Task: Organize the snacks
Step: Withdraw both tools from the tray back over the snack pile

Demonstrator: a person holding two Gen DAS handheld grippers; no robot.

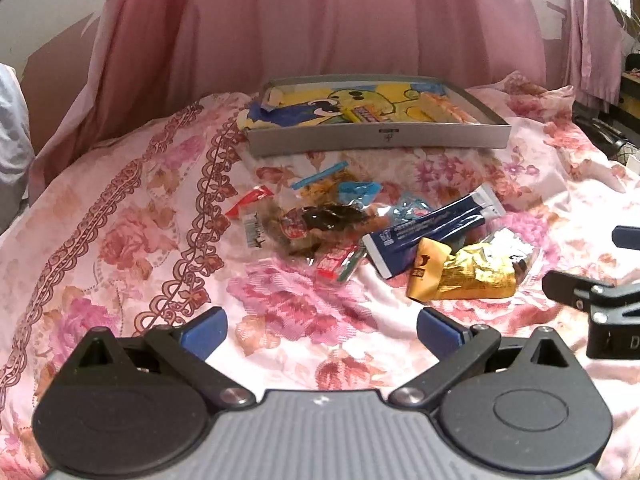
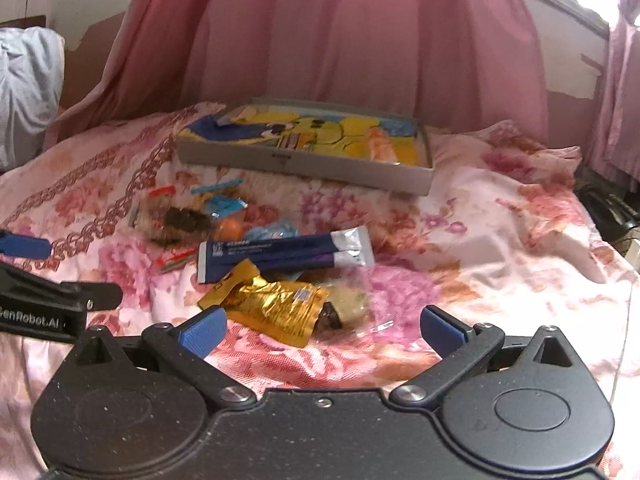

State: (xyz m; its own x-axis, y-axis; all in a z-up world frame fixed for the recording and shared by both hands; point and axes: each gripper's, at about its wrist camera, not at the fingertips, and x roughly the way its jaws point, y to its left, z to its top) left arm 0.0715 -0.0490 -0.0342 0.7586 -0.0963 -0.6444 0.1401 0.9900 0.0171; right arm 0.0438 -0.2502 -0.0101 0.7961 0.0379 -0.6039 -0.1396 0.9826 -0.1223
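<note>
Snacks (image 1: 384, 236) lie heaped on the bed (image 1: 120, 240) before a grey tray (image 1: 376, 138); left gripper (image 1: 320, 332) and right gripper (image 2: 322, 332) hover, both spread, empty.

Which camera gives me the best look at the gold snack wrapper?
The right wrist view. There the gold snack wrapper lies close, just ahead of the open right hand-held gripper, crinkles and label patch visible. In the left wrist view it sits farther off to the right, smaller, beyond the open left hand-held gripper.

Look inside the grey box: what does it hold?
The grey box shows a yellow cartoon print and a few snack packets on it. Its near wall hides the front floor.
</note>
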